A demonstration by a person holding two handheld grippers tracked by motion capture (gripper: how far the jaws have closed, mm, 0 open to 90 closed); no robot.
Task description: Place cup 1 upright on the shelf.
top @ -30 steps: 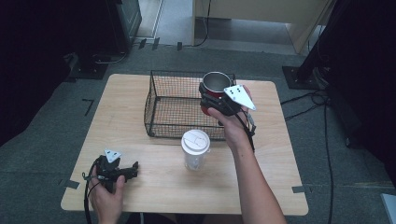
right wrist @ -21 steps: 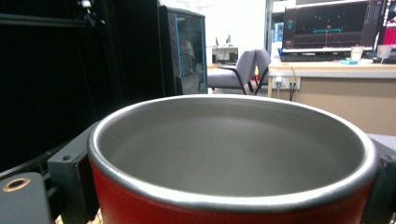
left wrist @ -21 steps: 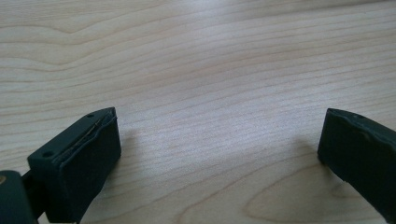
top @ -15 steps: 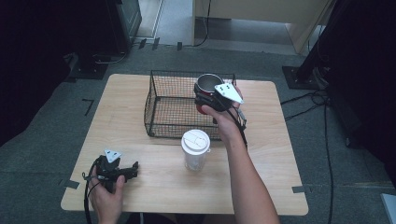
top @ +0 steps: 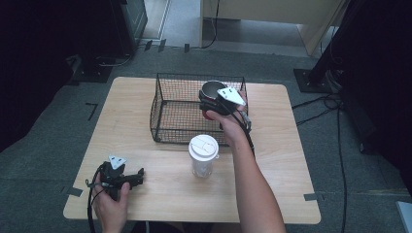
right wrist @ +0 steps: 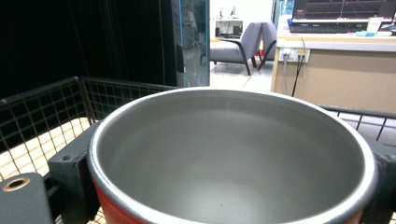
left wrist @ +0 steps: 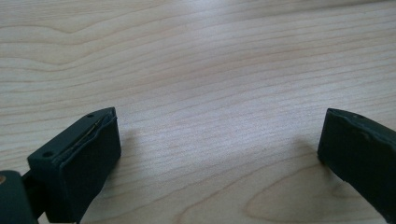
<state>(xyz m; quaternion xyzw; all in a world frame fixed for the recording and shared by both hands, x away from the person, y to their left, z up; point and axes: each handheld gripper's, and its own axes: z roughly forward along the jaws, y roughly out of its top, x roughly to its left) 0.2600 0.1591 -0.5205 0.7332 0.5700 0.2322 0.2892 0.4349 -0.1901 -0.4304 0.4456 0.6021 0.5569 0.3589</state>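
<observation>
Clamping red cup (top: 212,94), right gripper (top: 214,103) over basket (top: 165,116).

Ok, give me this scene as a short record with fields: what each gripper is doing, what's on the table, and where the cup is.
right gripper: shut on the red cup, fingers clamped on its sides
red cup position: held over the right end of the wire basket, open side up, nothing inside it
left gripper: open, nothing between its fingers, low over the table at the near left corner
also on table: white lidded cup, upright in front of the basket
</observation>
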